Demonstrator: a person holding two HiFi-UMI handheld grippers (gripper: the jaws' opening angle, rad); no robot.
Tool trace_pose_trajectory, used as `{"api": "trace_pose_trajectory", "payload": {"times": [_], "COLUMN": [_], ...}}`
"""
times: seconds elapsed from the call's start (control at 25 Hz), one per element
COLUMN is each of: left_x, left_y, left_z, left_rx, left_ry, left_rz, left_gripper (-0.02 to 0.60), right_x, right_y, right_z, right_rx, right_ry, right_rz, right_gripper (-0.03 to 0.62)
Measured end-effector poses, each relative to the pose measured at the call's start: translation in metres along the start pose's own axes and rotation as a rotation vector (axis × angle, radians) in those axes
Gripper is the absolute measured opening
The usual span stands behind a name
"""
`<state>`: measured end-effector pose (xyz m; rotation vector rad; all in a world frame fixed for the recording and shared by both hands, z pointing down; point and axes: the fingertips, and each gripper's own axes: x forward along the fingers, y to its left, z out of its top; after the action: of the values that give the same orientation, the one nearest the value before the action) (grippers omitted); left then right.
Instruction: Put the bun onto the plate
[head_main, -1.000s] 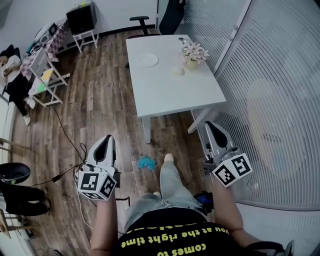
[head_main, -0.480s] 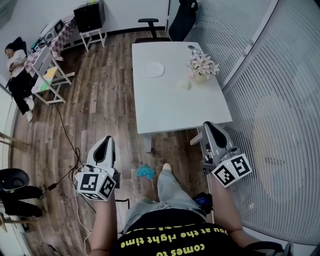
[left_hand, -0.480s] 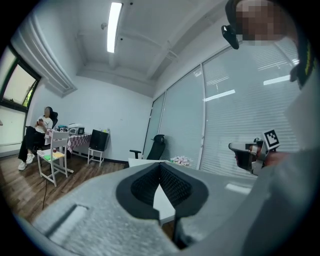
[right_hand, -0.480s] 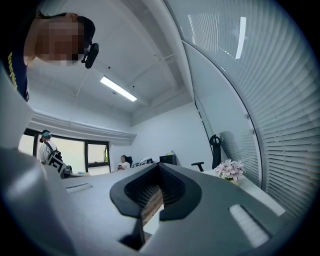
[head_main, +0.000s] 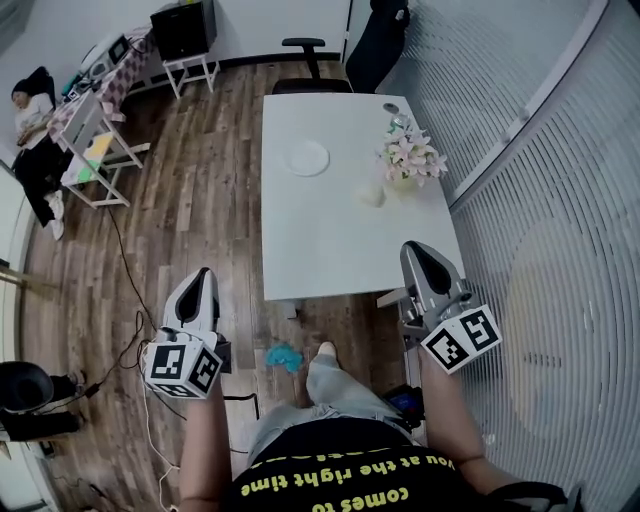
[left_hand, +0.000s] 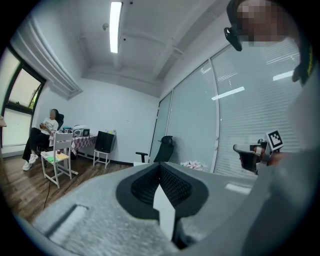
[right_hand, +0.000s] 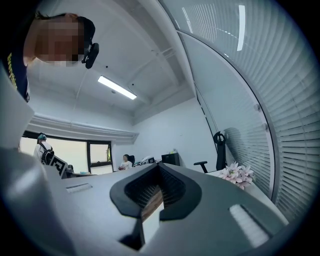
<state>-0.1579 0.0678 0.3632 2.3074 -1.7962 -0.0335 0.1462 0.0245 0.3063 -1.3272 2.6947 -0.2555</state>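
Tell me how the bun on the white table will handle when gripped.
The bun looks small, pale and rounded, so probably light and soft; a hard squeeze may dent it. Its rounded shape could let it roll if nudged.

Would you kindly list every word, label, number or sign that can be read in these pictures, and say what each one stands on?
"comes to": yellow print on the person's black shirt, upside down in the head view.
"you at the right time": the neighbouring line on the same shirt.
Left marker cube and right marker cube: black-and-white square patterns only, no letters.
Things on the side table: too small to read.
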Motion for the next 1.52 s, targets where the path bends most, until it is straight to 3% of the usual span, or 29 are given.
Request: {"api": "trace_pose_trajectory", "payload": {"times": [0.52,0.92,1.52], "left_x": [0.069,0.106,0.127], "left_y": [0.016,0.004,-0.004], "left_z": [0.019,0.015,0.01], "left_rx": [0.004,0.001,0.007], "left_ry": [-0.02,-0.009,0.004], "left_rz": [0.06,0.055,0.07], "left_gripper": [0.0,0.0,0.0], "right_x": [0.044,0.07,0.08], "right_y": [-0.06,-0.086,-0.109], "right_z": [0.01,0.007,0.004], "right_rx": [0.009,0.006,0.025], "right_ry": [0.012,0.01,0.016], "right_rz": [0.025,0.053,0.072], "right_gripper": [0.006,0.006,0.006]}}
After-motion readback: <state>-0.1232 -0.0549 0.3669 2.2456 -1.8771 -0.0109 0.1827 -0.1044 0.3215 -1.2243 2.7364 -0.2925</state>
